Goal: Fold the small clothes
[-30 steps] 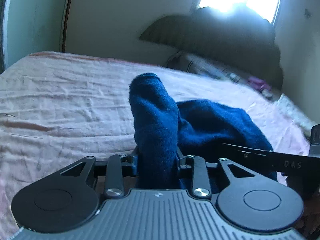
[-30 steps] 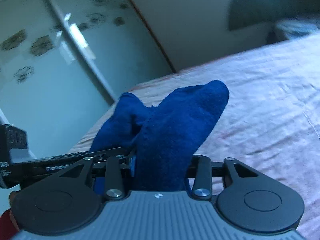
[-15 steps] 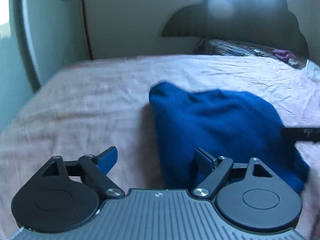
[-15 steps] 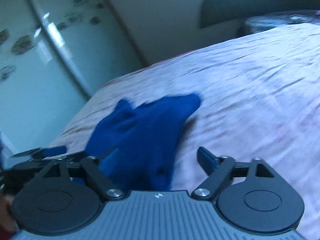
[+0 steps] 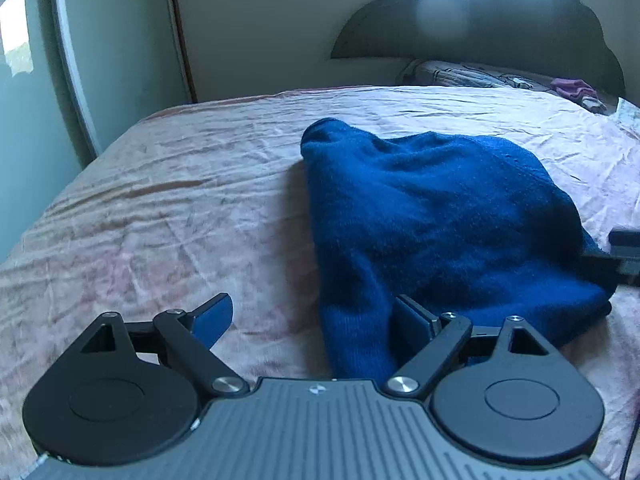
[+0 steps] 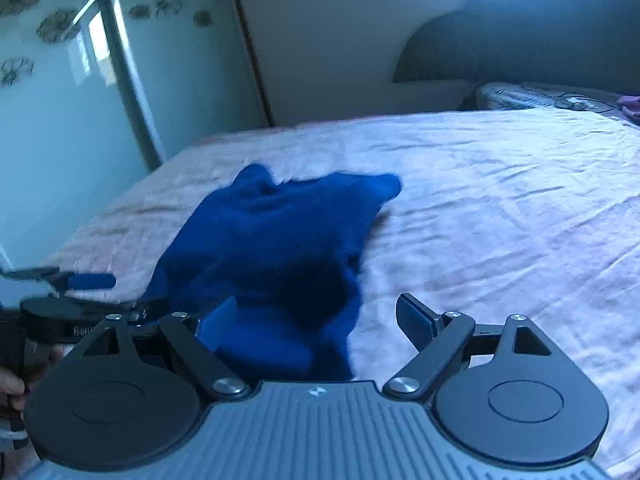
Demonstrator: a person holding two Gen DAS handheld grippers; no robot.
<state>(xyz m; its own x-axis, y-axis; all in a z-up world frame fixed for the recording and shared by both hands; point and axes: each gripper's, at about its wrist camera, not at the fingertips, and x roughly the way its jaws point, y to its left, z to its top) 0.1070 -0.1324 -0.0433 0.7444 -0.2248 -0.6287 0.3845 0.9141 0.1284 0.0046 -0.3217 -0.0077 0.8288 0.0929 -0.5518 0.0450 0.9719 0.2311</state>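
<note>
Through my left wrist camera, my left gripper (image 5: 312, 320) stands wide, and its jaws are opening a little more. The blue knitted garment (image 5: 440, 216) lies on the pink bedsheet (image 5: 168, 216), spreading from the near middle toward the far right. Its near edge runs down between my two fingers, beside the right finger (image 5: 412, 320), but neither pad presses on it. The left finger (image 5: 212, 316) hangs over bare sheet. At the right edge, a dark part of my other gripper (image 5: 626, 250) shows just beside the garment. A dark headboard (image 5: 500, 32) stands at the far end of the bed.

Through my right wrist camera, my right gripper (image 6: 316, 320) is spread wide and holds nothing. The garment (image 6: 272, 248) lies on the sheet (image 6: 500, 208), reaching from the near left toward the far middle; its near edge sits between my fingers, close to the left finger (image 6: 218, 322). The right finger (image 6: 414, 320) is over bare sheet. My left gripper (image 6: 72, 296) shows at the left edge, blurred, near the garment.
</note>
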